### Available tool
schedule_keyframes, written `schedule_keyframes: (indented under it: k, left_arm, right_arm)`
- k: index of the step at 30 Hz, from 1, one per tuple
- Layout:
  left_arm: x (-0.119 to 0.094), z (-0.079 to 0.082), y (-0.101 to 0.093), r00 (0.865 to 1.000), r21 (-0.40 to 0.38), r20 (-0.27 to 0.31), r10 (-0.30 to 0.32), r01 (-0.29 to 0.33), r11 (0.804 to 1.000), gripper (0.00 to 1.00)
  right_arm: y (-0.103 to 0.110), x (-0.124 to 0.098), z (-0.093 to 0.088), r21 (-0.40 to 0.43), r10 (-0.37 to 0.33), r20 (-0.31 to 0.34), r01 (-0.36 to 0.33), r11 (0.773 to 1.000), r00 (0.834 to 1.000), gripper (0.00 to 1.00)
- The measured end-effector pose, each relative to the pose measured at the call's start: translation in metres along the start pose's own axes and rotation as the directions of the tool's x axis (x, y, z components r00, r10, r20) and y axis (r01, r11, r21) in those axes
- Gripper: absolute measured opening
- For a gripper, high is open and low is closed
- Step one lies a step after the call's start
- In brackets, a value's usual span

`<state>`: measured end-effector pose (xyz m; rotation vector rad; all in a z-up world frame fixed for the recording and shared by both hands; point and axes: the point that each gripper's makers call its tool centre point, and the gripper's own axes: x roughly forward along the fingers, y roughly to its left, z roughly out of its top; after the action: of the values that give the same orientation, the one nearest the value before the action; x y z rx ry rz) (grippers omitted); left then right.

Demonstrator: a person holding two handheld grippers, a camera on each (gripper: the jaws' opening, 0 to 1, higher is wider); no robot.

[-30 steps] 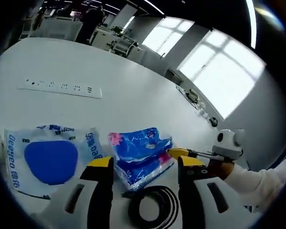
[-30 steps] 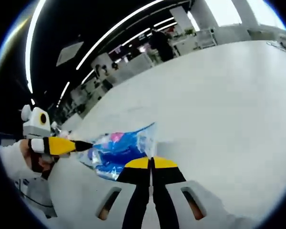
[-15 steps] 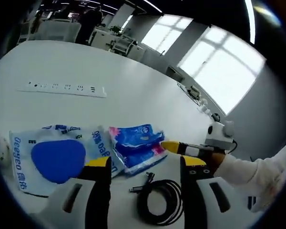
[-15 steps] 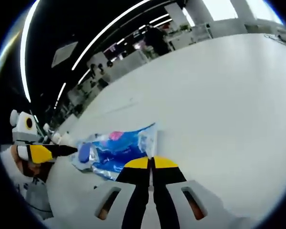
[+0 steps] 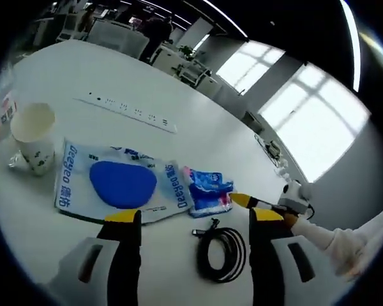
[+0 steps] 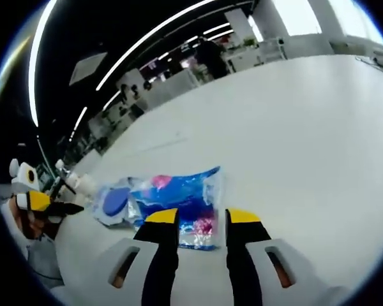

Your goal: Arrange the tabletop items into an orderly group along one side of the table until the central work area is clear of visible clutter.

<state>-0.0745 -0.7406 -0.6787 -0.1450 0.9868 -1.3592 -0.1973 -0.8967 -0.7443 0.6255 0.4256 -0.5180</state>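
On the white bench (image 5: pixel 198 137), a blue tissue pack (image 5: pixel 209 190) lies flat beside a larger wipes pack (image 5: pixel 118 185), with a coiled black cable (image 5: pixel 221 254) nearby and a paper cup (image 5: pixel 33 136) further off. The right tool (image 6: pixel 195 217) hovers over the tissue pack, jaws apart; the left tool (image 5: pixel 195 215) also stands apart, holding nothing.

In the left gripper view, the near edge of the wet-wipe pack (image 5: pixel 118 185) is hidden behind the left gripper (image 5: pixel 195 220), and the print on the paper cup (image 5: pixel 33 137) is too small to be read. A red-and-white item (image 5: pixel 1 115) is cut off at the picture's edge and cannot be identified. In the right gripper view, the near edge of the tissue pack (image 6: pixel 179 201) is covered by the right gripper (image 6: pixel 201 220), and the background figures are blurred.
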Motion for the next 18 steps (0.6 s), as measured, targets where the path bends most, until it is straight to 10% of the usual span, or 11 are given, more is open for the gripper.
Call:
schedule_keyframes:
  k: [5, 18]
  left_arm:
    - [-0.016, -0.011, 0.002, 0.996, 0.047, -0.086, 0.021, -0.017, 0.999, 0.85]
    - [-0.086, -0.020, 0.028, 0.994, 0.027, 0.016, 0.108, -0.109, 0.994, 0.95]
  right_arm:
    - [0.012, -0.014, -0.003, -0.028, 0.016, -0.003, -0.016, 0.999, 1.000, 0.48]
    - [0.051, -0.075, -0.039, -0.003, 0.102, -0.059, -0.103, 0.995, 0.993, 0.76]
